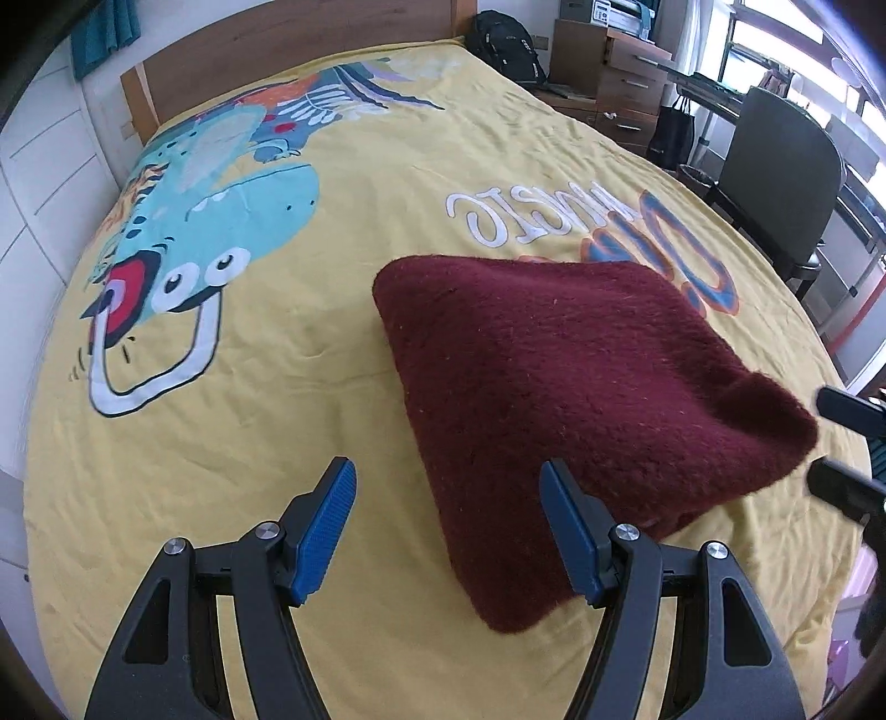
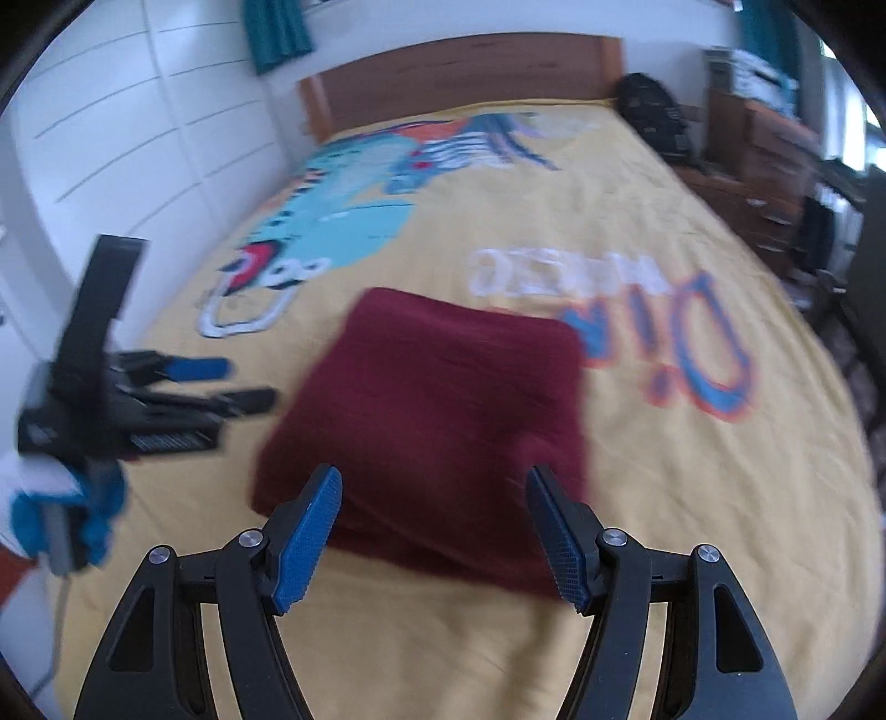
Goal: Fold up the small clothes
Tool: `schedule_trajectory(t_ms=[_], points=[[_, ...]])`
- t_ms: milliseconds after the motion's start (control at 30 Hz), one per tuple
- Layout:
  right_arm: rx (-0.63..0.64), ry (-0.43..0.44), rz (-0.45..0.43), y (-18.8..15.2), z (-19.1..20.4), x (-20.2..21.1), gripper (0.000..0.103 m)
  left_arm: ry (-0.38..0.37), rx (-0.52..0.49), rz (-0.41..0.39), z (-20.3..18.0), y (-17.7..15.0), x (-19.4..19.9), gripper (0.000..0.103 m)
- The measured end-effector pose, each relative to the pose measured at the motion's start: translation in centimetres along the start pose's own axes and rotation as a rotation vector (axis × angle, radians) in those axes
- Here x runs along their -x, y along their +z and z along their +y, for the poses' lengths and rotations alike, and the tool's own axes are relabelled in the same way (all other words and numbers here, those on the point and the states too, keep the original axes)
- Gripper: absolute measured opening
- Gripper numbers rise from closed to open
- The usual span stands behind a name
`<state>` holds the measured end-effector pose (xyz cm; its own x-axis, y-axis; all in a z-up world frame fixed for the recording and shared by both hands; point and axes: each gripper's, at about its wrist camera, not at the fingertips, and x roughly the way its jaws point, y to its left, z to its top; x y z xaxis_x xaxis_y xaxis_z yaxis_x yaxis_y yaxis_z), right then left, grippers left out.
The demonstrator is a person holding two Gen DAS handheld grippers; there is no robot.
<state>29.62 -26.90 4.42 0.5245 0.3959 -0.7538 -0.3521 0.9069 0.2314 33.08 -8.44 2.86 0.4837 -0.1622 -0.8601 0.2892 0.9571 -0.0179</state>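
A dark red woolly garment (image 1: 565,399) lies folded into a rough rectangle on the yellow bedspread (image 1: 343,387). My left gripper (image 1: 448,487) is open and empty, just in front of the garment's near left edge. In the right wrist view the same garment (image 2: 443,421) lies ahead, blurred by motion. My right gripper (image 2: 432,493) is open and empty, hovering over the garment's near edge. The left gripper (image 2: 232,382) shows at the left of that view, open. The right gripper's fingertips (image 1: 841,410) show at the right edge of the left wrist view.
The bedspread carries a cartoon print (image 1: 221,221) and large lettering (image 1: 581,221). A wooden headboard (image 1: 288,61) stands at the far end. A backpack (image 1: 506,44), drawers (image 1: 631,83) and a dark chair (image 1: 775,177) stand to the right of the bed. White wall panels (image 2: 122,122) are at the left.
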Motion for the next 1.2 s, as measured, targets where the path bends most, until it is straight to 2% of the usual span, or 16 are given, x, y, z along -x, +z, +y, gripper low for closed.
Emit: schedule_trajectory(t_ms=[100,233,333,433,500,633,767,867,967,1067,1200], points=[[-0.016,0.019,0.043,0.2,-0.5,-3.6,0.071,-0.009,-0.023,-0.001,-0.3,0.3,-1.4,0.063],[-0.081,0.01,0.089,-1.1,-4.6,-6.4,0.07,-0.026,-0.069,0.01,-1.6,0.8,-3.6,0.063],[-0.114,0.01,0.082,-1.9,-7.2,-6.2,0.069,-0.072,-0.095,0.02,-3.1,0.9,-5.0,0.063],[-0.144,-0.009,0.08,-3.0,-10.1,-5.5,0.069,-0.066,-0.136,0.016,-5.3,0.7,-5.8,0.064],[-0.172,0.011,0.088,-3.8,-11.5,-5.4,0.069,-0.065,-0.161,0.014,-6.5,0.3,-6.0,0.066],[-0.146,0.023,0.093,-4.9,-11.2,-5.6,0.069,-0.037,-0.204,0.009,-7.2,-1.2,-6.1,0.066],[-0.144,0.042,0.075,-4.6,-11.3,-5.0,0.069,-0.064,-0.179,0.014,-5.6,-1.6,-5.7,0.068],[-0.168,0.057,0.036,-3.7,-11.7,-3.5,0.07,-0.118,-0.113,0.001,-4.0,-1.1,-4.5,0.069],[-0.163,0.025,0.041,-2.9,-11.8,-3.1,0.072,-0.161,-0.027,-0.003,-1.9,-0.5,-3.9,0.07],[-0.156,-0.01,0.059,-2.6,-11.7,-3.4,0.072,-0.158,0.032,-0.011,0.1,-0.1,-3.8,0.073],[-0.17,-0.012,0.057,-1.8,-11.5,-3.9,0.072,-0.172,0.105,-0.01,2.3,0.4,-4.2,0.074]])
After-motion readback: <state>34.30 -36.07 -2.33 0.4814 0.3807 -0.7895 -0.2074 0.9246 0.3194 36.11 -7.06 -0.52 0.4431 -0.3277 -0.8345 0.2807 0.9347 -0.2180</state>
